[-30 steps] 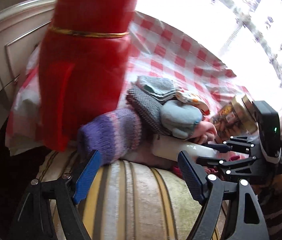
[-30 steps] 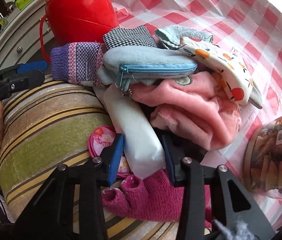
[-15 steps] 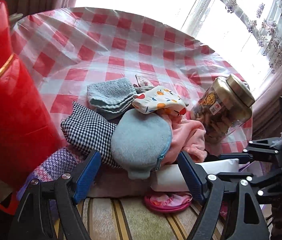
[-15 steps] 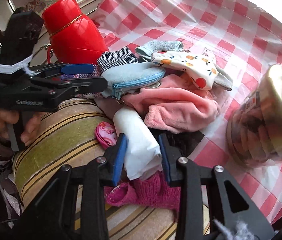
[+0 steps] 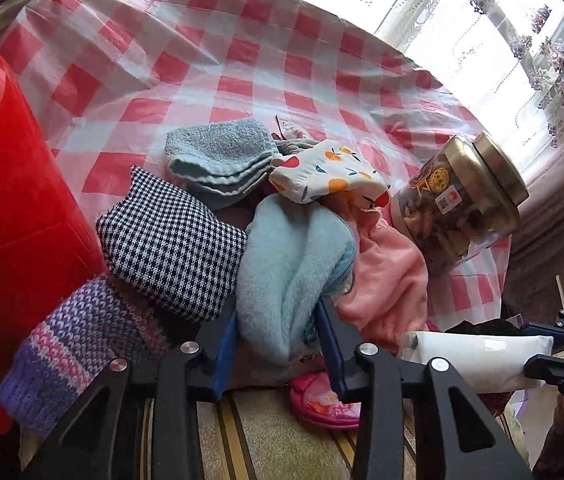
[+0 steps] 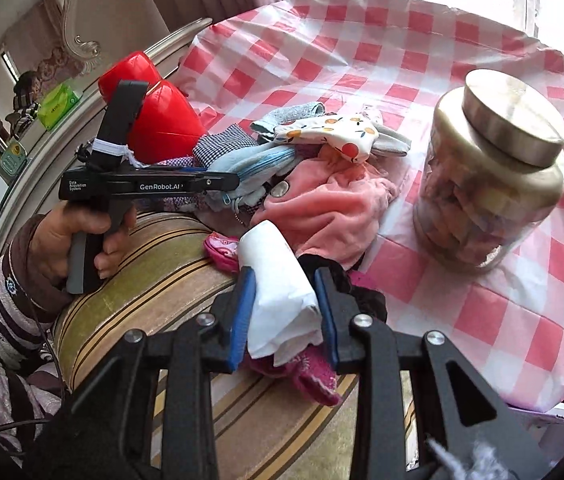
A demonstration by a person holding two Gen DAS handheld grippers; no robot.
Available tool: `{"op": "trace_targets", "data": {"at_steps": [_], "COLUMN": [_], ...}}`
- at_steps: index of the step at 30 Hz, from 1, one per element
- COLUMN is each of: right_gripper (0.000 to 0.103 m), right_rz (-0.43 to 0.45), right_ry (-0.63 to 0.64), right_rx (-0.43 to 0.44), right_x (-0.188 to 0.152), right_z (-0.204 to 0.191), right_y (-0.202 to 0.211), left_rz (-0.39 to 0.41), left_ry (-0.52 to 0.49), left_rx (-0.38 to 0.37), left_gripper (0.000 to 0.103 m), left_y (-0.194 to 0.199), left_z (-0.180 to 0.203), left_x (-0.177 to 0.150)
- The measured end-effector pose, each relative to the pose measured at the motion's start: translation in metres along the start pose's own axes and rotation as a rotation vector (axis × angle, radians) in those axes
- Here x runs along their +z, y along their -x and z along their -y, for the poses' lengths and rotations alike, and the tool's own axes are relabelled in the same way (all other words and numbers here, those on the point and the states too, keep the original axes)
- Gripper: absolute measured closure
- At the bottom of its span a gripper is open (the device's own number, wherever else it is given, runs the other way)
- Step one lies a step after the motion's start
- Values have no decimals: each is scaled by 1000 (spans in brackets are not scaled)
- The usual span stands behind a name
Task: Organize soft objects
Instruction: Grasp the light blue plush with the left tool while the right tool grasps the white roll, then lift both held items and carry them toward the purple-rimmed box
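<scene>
Now left gripper [image 5: 276, 354] jaws, just closing, clench the pale blue fleece zip pouch [image 5: 293, 264]; right gripper [image 6: 283, 316] grasps the white paper-wrapped pack [image 6: 278, 280]. Lift each slowly, clear of the pink fleece cloth [image 6: 321, 216].

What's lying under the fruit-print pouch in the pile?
The fruit-print pouch rests on the pink fleece and overlaps the light blue zip pouch; anything deeper beneath it is covered.

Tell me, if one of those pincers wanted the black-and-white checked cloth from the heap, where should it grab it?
Probably the raised far corner of the checked cloth, coming from above on the tablecloth side. That corner lies free and uppermost; its near edge is tucked against the light blue fleece pouch, which the left gripper has just closed on, and the purple knit.
</scene>
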State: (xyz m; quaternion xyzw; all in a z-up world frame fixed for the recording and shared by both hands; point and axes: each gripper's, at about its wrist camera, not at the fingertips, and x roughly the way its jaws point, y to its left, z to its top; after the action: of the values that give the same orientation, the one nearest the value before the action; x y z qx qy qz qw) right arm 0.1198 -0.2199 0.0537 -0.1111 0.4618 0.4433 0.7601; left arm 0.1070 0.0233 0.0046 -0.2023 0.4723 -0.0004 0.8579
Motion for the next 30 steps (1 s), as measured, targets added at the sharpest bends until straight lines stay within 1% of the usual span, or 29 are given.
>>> {"op": "trace_targets", "data": {"at_steps": [3, 4, 5, 10, 12, 15, 16, 18, 19, 20, 23, 25, 28, 30], "right_gripper": [70, 77, 79, 79, 79, 78, 76, 57, 39, 30, 29, 29, 29, 32], "right_rz": [22, 23, 22, 12, -16, -55, -57, -47, -36, -23, 14, 7, -54, -113], "right_ry": [-12, -14, -15, -32, -33, -48, -53, -61, -57, -49, 7, 67, 125, 171], "right_rx": [2, 1, 4, 43, 56, 14, 2, -6, -8, -16, -56, -71, -86, -103], "right_x": [-6, -9, -12, -34, -44, -53, -54, -52, -50, -47, -32, -19, 0, 8], "right_z": [-1, -1, -3, -8, -7, -4, -3, -3, -4, -5, -16, -24, -31, -35], "right_y": [11, 14, 17, 31, 29, 18, 15, 16, 19, 21, 23, 13, -16, -39], "left_rz": [25, 37, 48, 75, 72, 77, 81, 91, 96, 102, 124, 137, 143, 144], "left_ry": [24, 26, 28, 10, 1, 3, 5, 9, 12, 16, 25, 23, 22, 32], "left_rx": [-11, -13, -16, -39, -50, -53, -55, -60, -60, -58, -59, -57, -59, -63], "left_gripper": [66, 67, 67, 67, 67, 67, 67, 67, 67, 67, 67, 67, 68, 68], "left_y": [12, 17, 23, 42, 43, 46, 47, 50, 52, 53, 57, 60, 64, 65], "left_z": [-1, 0, 1, 12, 16, 18, 18, 17, 17, 16, 14, 14, 12, 9], "left_x": [-7, -10, -13, -30, -34, -37, -38, -41, -42, -43, -44, -45, -47, -49]}}
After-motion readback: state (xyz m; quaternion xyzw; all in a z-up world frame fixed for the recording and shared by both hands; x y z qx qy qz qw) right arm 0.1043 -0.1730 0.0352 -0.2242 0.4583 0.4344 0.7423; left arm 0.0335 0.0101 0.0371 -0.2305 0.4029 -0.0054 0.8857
